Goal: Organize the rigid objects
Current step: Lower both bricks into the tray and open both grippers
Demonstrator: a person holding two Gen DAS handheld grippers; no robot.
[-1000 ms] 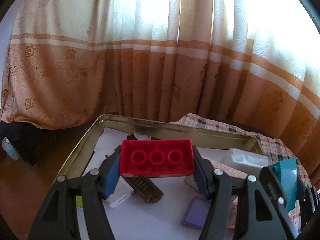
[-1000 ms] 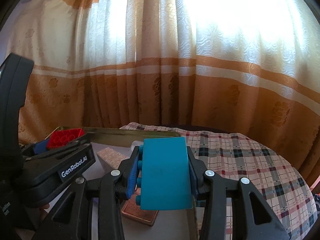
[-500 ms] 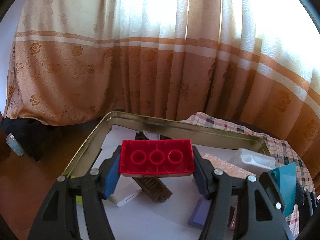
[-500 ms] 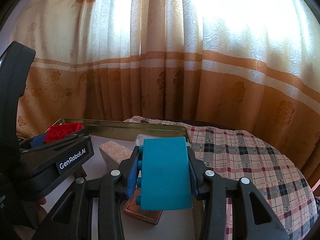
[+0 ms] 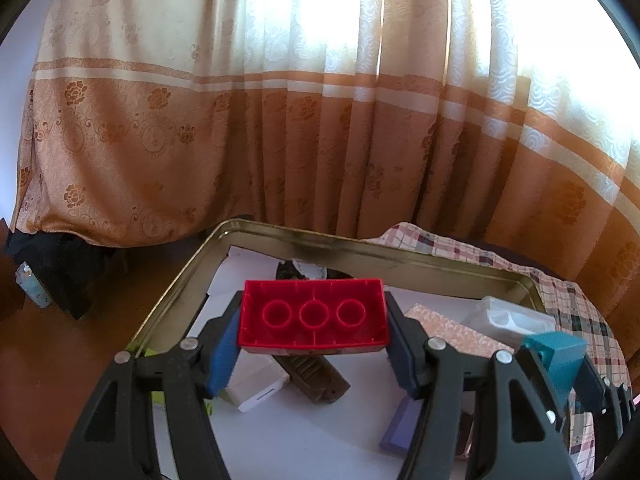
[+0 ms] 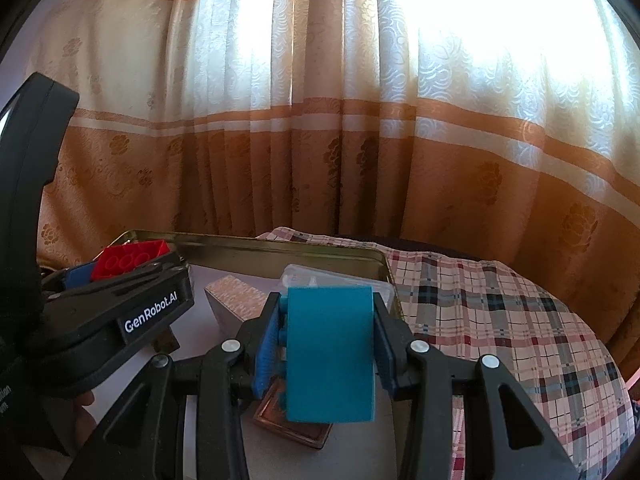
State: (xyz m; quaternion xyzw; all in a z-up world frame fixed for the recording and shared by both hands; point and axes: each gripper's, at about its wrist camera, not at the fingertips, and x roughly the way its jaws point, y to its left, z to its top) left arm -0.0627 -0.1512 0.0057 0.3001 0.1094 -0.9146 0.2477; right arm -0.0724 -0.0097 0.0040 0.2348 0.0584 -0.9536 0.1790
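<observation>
Left gripper point(image 5: 313, 338) grips the red brick point(image 5: 313, 314) by its ends, hollow underside to the lens, at lower centre above the metal tray point(image 5: 400, 254), likely for sorting. Right gripper point(image 6: 329, 350) clamps the teal brick point(image 6: 330, 354); studs barely show. Items beneath both are partly hidden

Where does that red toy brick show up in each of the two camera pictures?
Left wrist view: red brick sits low in the centre, clamped in the left gripper, hollow underside facing the camera.
Right wrist view: it is at the far left, small, seen from the side.
Shared landmark: the metal tray.
</observation>
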